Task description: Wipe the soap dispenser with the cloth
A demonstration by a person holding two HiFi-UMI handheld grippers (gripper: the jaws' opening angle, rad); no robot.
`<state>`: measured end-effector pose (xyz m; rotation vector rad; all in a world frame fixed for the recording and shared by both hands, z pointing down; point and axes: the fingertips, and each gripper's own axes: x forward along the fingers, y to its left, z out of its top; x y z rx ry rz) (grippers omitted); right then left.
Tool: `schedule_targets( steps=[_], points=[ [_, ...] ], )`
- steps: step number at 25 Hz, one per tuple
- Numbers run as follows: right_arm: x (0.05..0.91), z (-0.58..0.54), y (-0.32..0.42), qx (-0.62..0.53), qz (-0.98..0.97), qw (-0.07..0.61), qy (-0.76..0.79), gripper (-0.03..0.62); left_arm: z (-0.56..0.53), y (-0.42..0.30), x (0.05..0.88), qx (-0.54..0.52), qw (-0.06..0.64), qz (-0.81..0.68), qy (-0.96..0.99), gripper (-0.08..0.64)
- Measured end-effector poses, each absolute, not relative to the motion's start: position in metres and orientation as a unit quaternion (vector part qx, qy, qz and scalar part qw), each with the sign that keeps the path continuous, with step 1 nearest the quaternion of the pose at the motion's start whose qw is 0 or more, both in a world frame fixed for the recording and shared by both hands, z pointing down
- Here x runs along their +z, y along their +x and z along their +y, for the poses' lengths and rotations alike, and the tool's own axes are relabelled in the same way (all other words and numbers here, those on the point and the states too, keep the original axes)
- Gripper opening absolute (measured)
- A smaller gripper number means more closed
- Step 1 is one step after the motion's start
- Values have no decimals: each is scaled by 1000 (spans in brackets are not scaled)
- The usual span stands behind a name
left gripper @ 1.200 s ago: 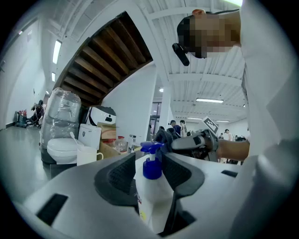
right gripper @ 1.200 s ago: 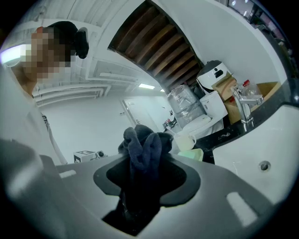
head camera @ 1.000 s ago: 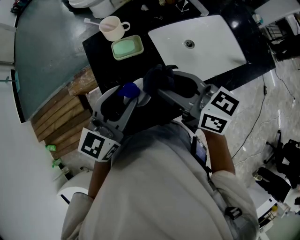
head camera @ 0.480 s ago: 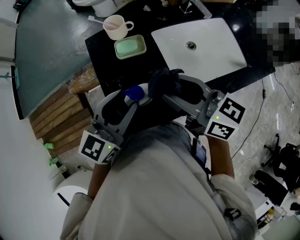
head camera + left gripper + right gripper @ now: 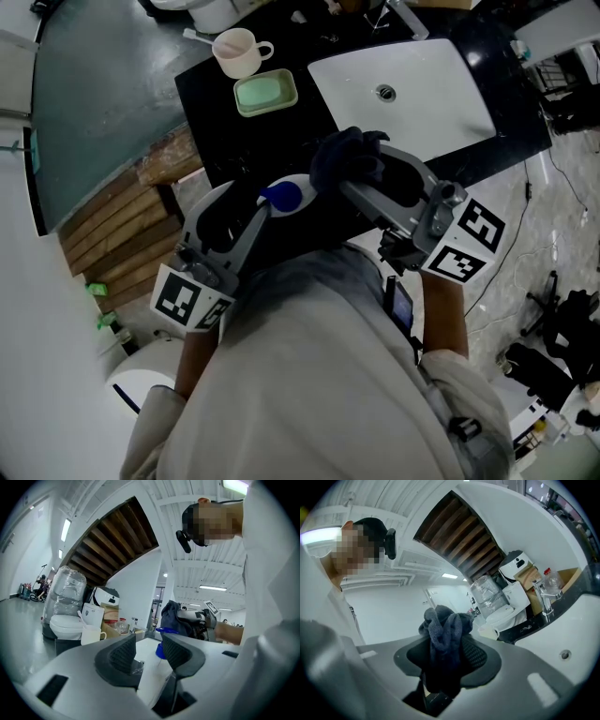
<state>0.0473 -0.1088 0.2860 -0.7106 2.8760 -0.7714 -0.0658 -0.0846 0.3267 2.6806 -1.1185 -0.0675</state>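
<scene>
The soap dispenser [image 5: 281, 195] has a blue pump top and a body that looks clear; it sits at the tips of my left gripper [image 5: 272, 202], which is shut on it in front of the person's chest. In the left gripper view the blue pump [image 5: 165, 634] shows beside the right jaw of that gripper [image 5: 149, 651]. My right gripper [image 5: 361, 173] is shut on a bunched dark blue cloth [image 5: 347, 153]. The cloth [image 5: 443, 630] bulges out past the right gripper's [image 5: 445, 656] pads. Cloth and pump are very close; I cannot tell if they touch.
On the black counter [image 5: 220, 127] beyond the grippers stand a pink cup [image 5: 234, 52] and a green soap dish [image 5: 265, 92], with a white sink [image 5: 441, 89] to the right. Wooden slats [image 5: 141, 234] lie at the left. A faucet [image 5: 544, 599] stands behind the sink.
Both grippers have risen slightly toward the counter. The right one with the cloth has moved up and right. The blue pump has shifted right and now sits beside the cloth.
</scene>
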Motion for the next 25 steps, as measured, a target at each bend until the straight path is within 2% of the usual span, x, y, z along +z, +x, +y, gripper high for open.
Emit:
schedule_targets(
  steps=[11,12,16,25],
  points=[
    [256,-110,49,-135,946,34,-293,149,-87,-91,280,-59,47,-433,898,154],
    [256,-110,49,-129,946,31,-296,149,-89,-91,277,-62,43,-436,897,147],
    [255,-108,48,-106,946,17,-306,147,-91,-98,277,-64,46,-452,888,29],
    [260,-108,45,-83,941,-27,-326,130,-99,-103,284,-49,60,-477,875,6]
  ],
)
